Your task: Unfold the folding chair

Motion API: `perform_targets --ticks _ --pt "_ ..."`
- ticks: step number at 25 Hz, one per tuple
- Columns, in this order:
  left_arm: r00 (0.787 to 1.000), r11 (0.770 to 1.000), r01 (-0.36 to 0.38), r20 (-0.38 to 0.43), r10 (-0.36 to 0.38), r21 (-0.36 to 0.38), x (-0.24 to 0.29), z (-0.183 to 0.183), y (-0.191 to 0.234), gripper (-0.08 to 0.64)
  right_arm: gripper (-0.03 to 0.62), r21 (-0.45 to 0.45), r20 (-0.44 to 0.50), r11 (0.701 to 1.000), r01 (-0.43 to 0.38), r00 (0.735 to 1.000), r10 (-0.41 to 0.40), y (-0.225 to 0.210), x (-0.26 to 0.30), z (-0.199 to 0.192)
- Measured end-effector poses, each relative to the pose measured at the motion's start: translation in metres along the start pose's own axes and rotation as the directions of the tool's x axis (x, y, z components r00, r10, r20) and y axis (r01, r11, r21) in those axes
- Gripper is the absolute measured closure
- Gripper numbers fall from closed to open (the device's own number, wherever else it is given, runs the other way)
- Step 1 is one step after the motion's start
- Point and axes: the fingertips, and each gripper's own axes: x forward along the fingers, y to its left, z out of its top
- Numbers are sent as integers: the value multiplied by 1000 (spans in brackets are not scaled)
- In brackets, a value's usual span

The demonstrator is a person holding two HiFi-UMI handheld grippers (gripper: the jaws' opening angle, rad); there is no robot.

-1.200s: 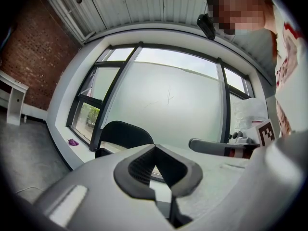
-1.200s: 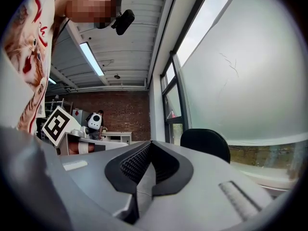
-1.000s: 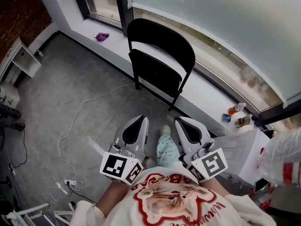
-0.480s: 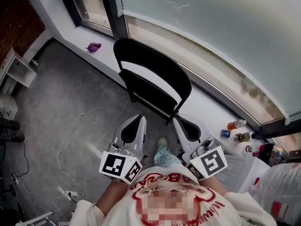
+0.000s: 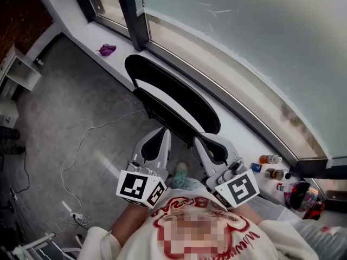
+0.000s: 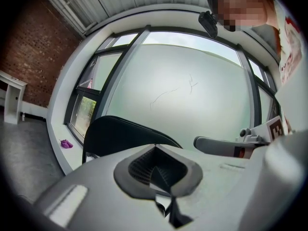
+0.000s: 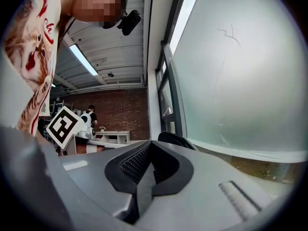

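The black folding chair (image 5: 173, 99) stands folded flat, leaning against the white window sill (image 5: 238, 126) in the head view. My left gripper (image 5: 162, 130) is shut and empty, its tips just short of the chair's lower edge. Beside it, my right gripper (image 5: 198, 140) is also shut and holds nothing, close under the chair's right side. In the left gripper view the chair's curved back (image 6: 120, 134) rises beyond the closed left gripper (image 6: 155, 146), with the right gripper (image 6: 226, 146) off to the right. The right gripper view shows only the chair's top edge (image 7: 175, 139) past the closed right gripper (image 7: 151, 143).
A purple scrap (image 5: 107, 49) lies on the sill at the left. A white cable (image 5: 81, 145) runs over the grey floor to a power strip (image 5: 73, 215). Bottles (image 5: 271, 167) stand on the sill at the right. A white shelf unit (image 5: 16, 72) is at far left.
The chair now sits nearer to both grippers and lower in the view; the grippers have come forward toward it, still shut. The bottles and bag at right have slid down and out.
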Motion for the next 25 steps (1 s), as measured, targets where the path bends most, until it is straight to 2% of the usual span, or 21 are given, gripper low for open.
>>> perform_targets --ticks 6,12,18,25 --pt "1000 999 -13 -27 12 -30 12 -7 14 560 568 7 -19 999 32 999 -32 -12 13 -11" --pt "998 999 -44 -47 43 -26 19 -10 29 554 568 28 -21 998 59 998 -58 -13 17 -20" --pt "994 996 -63 -89 58 -64 25 -31 46 462 568 30 -55 996 87 995 -85 -13 13 -42" --pt "978 982 -151 -162 131 -116 33 -64 71 398 566 37 -93 987 160 983 -156 -22 -4 -75"
